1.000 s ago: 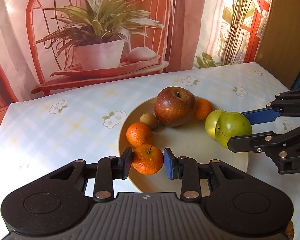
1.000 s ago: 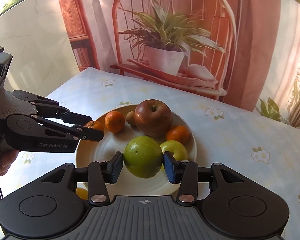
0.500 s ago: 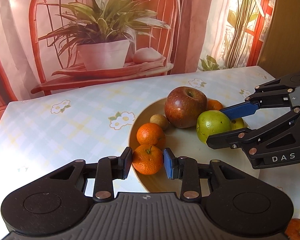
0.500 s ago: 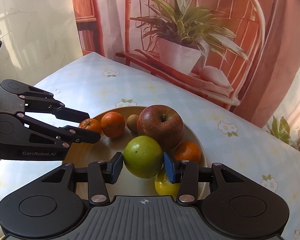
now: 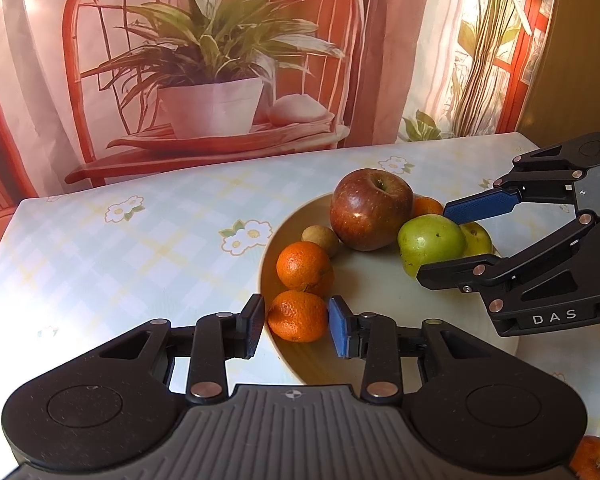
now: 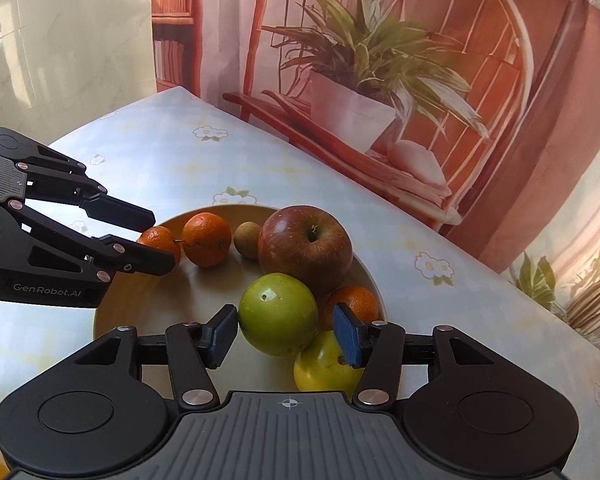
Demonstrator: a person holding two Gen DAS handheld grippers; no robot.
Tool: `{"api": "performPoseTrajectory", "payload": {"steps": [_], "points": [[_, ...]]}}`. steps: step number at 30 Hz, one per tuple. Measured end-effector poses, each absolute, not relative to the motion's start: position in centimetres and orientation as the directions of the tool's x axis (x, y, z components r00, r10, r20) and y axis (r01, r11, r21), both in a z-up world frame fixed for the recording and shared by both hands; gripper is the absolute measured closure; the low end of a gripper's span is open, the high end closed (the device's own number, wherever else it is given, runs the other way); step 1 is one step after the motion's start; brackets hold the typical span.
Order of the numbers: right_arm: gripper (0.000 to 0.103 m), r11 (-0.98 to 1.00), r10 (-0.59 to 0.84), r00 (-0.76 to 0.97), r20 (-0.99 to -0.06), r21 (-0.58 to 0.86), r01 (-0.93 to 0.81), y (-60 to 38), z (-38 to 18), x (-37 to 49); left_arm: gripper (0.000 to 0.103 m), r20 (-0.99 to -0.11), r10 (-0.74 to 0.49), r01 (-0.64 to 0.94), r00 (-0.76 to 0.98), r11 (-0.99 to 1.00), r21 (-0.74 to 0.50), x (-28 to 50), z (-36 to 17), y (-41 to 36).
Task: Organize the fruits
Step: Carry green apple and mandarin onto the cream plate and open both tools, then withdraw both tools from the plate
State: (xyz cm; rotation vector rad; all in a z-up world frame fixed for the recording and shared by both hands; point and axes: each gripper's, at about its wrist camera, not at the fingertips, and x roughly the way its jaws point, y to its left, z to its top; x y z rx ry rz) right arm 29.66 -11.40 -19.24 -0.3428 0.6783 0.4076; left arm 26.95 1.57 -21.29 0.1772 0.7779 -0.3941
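left gripper [image 5: 298,330] spread around mandarin [image 5: 298,315] | right gripper [image 6: 286,334] spread around green apple [image 6: 278,314] | risk: released round fruit may roll across plate [image 5: 380,292], nudging neighbours

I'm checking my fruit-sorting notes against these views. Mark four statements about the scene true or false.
1. The red apple sits on the plate. True.
2. The right gripper straddles the red apple. False: it straddles the green apple.
3. The left gripper brackets a small orange. True.
4. That is the plate's only orange. False: a second orange and a third orange lie there too.
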Motion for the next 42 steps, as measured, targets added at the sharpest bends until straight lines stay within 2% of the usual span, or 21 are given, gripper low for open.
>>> {"api": "performPoseTrajectory", "payload": {"steps": [14,23,29,42], "points": [[0.048,0.872,0.223,0.724,-0.652,-0.199,-0.447,-11.5,-19.1,29.3,0.063,-0.711,-0.273,0.392,0.648,0.92,0.004,26.6,-21.2,1.8],[0.049,0.89,0.192,0.743,-0.641,-0.206,-0.407,-12.3,-18.9,28.7,0.063,-0.705,-0.261,0.371,0.659,0.928,0.004,26.1,-20.7,2.1],[0.049,0.911,0.208,0.763,-0.612,-0.162,-0.379,-13.1,-18.3,27.2,0.063,-0.689,-0.252,0.359,0.68,0.933,0.012,25.0,-19.8,2.5],[0.049,0.946,0.29,0.786,-0.546,0.041,-0.321,-16.6,-17.3,21.2,0.063,-0.681,-0.224,0.306,0.697,0.952,0.001,20.7,-17.5,3.1]]}}
